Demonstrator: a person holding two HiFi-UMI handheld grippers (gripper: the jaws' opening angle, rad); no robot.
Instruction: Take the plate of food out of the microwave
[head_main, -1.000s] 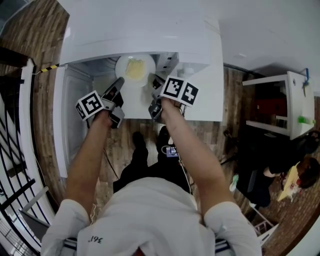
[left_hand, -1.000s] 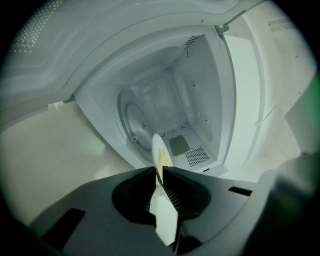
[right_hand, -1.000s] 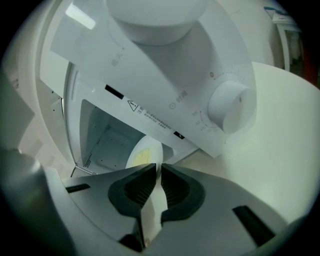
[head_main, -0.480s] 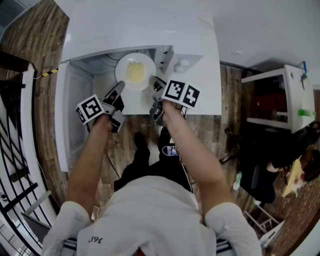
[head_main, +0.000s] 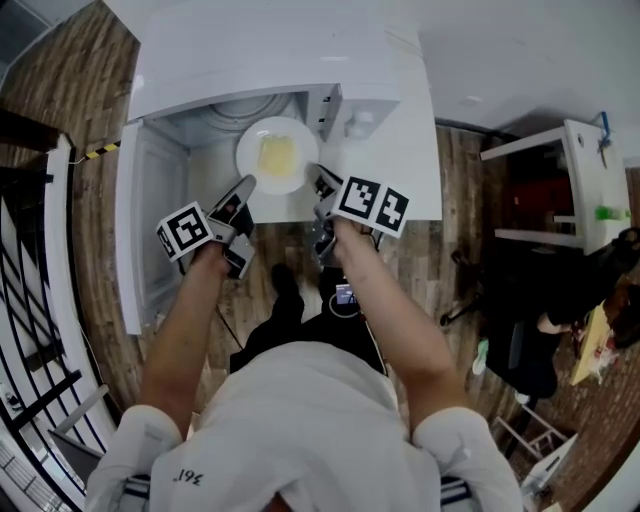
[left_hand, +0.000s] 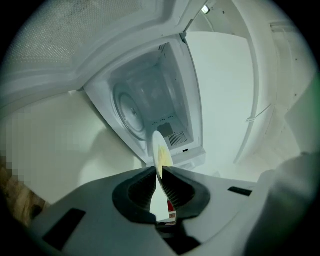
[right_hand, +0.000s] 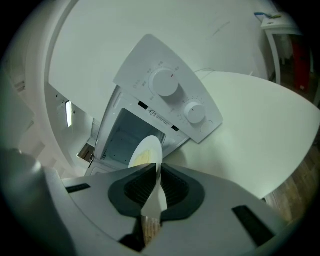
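Note:
A white plate (head_main: 278, 155) with a yellow piece of food (head_main: 276, 154) hangs in front of the open white microwave (head_main: 270, 60), out past its mouth. My left gripper (head_main: 246, 184) is shut on the plate's left rim and my right gripper (head_main: 322, 179) on its right rim. In the left gripper view the plate (left_hand: 161, 150) runs edge-on between the pads of the left gripper (left_hand: 160, 172), with the empty cavity and its turntable (left_hand: 131, 107) behind. In the right gripper view the plate (right_hand: 146, 152) sits clamped in the right gripper (right_hand: 158, 172), below the control panel (right_hand: 170, 100).
The microwave door (head_main: 145, 235) stands swung open at the left. Two knobs (right_hand: 165, 82) are on the panel at the right of the cavity. A white shelf unit (head_main: 590, 190) and a seated person (head_main: 600, 330) are far right. A dark railing (head_main: 30, 300) runs along the left.
Both grippers have drawn back toward me with the plate, which has come out of the cavity to just in front of the microwave.

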